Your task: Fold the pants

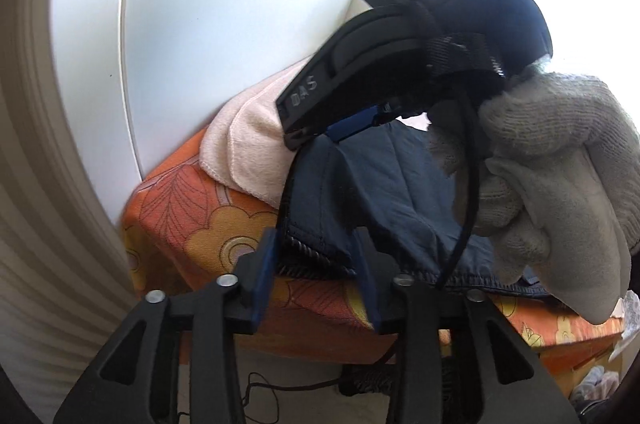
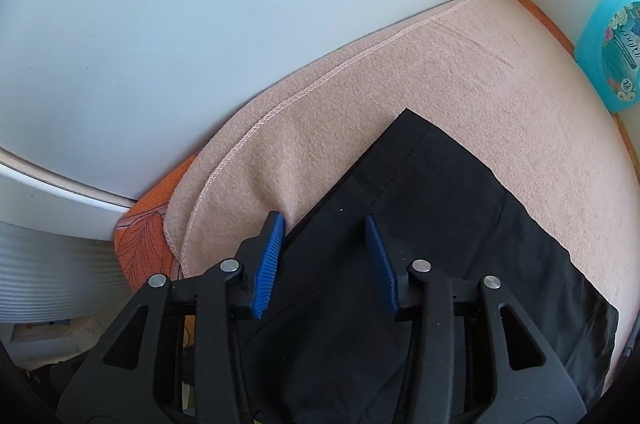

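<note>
left tool (image 1: 316,248): wide, astride pants (image 1: 384,184) waistband | right tool (image 2: 325,224): wide over pants | blue bottle (image 2: 612,44) beside blanket (image 2: 460,72)

The pants (image 2: 420,224) are dark navy, almost black, lying folded flat on a pink blanket (image 2: 460,72), one stitched corner pointing toward the white wall. Their ribbed waistband (image 1: 316,256) overhangs the blanket's near edge.

A pink blanket (image 2: 420,72) covers the orange floral sheet (image 1: 192,224); a teal bottle (image 2: 612,44) stands at three o'clock against the white wall (image 2: 200,4).
</note>
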{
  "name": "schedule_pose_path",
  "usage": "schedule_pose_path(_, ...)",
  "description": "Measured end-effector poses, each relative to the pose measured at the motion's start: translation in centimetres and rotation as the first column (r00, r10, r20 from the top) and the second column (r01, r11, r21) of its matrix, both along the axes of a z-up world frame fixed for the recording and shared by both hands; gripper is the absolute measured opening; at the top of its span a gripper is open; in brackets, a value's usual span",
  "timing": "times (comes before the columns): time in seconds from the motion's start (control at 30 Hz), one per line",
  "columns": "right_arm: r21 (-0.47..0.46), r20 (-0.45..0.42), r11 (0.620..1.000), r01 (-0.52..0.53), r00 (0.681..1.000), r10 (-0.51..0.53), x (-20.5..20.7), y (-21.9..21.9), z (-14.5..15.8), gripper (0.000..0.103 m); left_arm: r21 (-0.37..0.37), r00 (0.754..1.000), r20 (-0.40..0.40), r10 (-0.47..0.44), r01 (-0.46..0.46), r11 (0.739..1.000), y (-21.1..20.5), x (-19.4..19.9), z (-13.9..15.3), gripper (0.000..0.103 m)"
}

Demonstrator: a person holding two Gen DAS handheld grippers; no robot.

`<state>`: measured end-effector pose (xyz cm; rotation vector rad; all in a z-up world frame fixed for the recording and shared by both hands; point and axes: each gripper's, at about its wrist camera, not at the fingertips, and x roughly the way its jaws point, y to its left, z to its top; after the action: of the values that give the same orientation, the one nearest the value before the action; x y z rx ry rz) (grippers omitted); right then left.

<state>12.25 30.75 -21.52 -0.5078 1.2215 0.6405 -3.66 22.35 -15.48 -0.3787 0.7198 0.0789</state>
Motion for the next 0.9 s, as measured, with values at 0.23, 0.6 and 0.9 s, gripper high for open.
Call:
schedule_pose_path(0.23, 0.132, -0.131, 0.987, 0.096, 0.988, -0.079, 1.6, -3.4, 0.8, 0.012, -0.021, 1.000, 0.013, -0.011, 0.012, 1.000, 0.1, 0.5, 0.1, 0.051)
schedule_pose_path(0.6, 0.283, -0.178, 0.954, 0.099, 0.983, -0.049, 2.1, -8.0, 3.6, 0.010, -0.014, 1.000, 0.001, -0.023, 0.023, 1.000, 0.8, 0.5, 0.0, 0.051)
schedule_pose_path(0.9, 0.348, -0.190, 0.932, 0.100, 0.981, -0.034, 1.3, -11.2, 5.5, 0.007, -0.014, 1.000, 0.023, -0.010, 0.011, 1.000, 0.5, 1.0, 1.1, 0.051)
